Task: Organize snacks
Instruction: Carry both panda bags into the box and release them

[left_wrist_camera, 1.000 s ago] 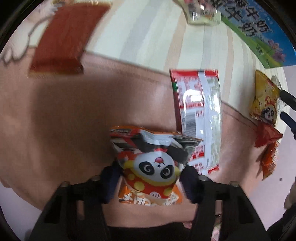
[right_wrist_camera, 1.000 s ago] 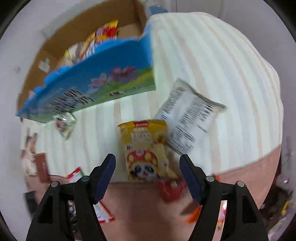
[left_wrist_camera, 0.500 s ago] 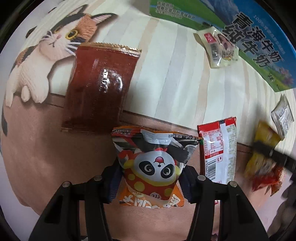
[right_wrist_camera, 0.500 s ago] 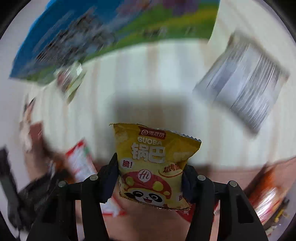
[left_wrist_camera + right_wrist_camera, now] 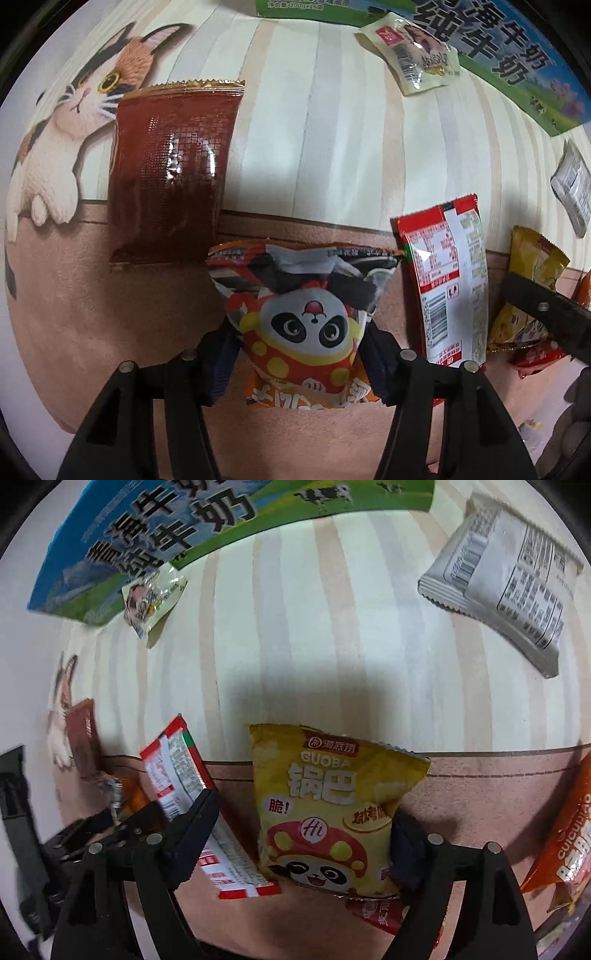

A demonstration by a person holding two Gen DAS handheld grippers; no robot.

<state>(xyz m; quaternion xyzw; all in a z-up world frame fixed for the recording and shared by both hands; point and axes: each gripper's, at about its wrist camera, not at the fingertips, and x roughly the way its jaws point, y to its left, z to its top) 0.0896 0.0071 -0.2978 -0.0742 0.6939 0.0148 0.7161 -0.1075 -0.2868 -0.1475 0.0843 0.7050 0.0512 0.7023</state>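
My left gripper (image 5: 301,354) points down at the mat and is shut on an orange bag with a panda (image 5: 303,314), one pad on each side. In the right wrist view a yellow panda bag (image 5: 325,805) lies between the jaws of my right gripper (image 5: 304,823), which are opening. The left finger stands clear of the bag and the right finger is at its edge. The bag partly covers a red packet (image 5: 380,912). The left wrist view shows the same yellow bag (image 5: 532,266) at the far right.
A red-and-white packet (image 5: 447,273) lies between the two bags. A brown packet (image 5: 170,173) lies by the cat picture on the striped mat (image 5: 332,147). A blue-green milk box (image 5: 166,528), a small clear packet (image 5: 151,594), a silver packet (image 5: 506,579) and an orange packet (image 5: 565,842) surround them.
The right gripper came down over the yellow bag, closed on it, and now its left finger stands off the bag. The left view shifted to show the brown packet and cat; its grip held.
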